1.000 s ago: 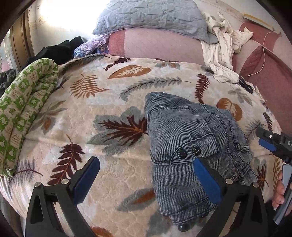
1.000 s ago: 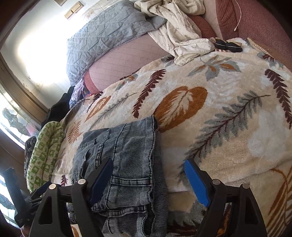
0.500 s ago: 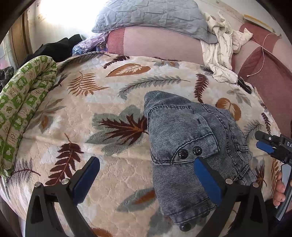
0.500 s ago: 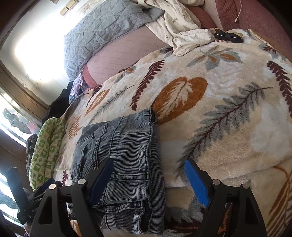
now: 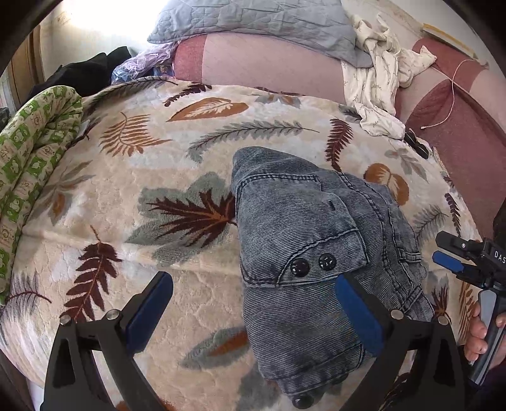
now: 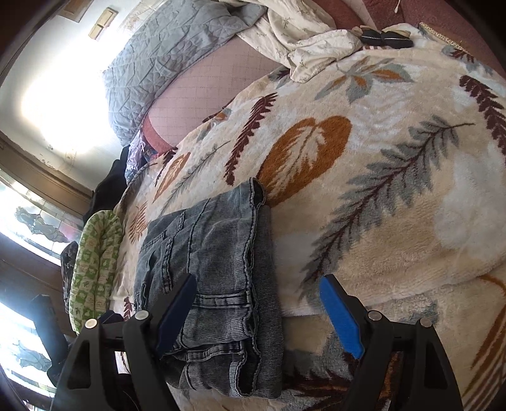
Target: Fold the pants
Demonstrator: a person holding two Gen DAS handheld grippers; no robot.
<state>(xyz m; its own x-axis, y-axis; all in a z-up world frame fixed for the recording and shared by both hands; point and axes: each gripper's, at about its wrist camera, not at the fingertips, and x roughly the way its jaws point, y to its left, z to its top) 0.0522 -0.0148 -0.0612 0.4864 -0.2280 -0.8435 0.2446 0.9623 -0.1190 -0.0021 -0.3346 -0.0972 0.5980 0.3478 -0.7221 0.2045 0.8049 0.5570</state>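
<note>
Folded pants (image 5: 303, 240) lie on blanket (image 5: 132, 202), toward its right side in left wrist view. Left gripper (image 5: 253, 306) hangs above near edge of blanket, jaws spread, right finger over pants, left finger over bare blanket. Right gripper (image 5: 455, 259) sits right of pants. Rolled quilt (image 5: 34, 142) along blanket's left edge. Pillow (image 5: 259, 22) behind blanket, on bolster (image 5: 268, 69). Crumpled sheet (image 5: 379, 85) right of pillow, spilling onto blanket's far corner.

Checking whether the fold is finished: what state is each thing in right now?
pants: folded into a compact stack, lying on the blanket, ungripped
left gripper: open, empty
right gripper: open, empty
leaf-print blanket: spread flat
green patterned quilt: rolled up
</note>
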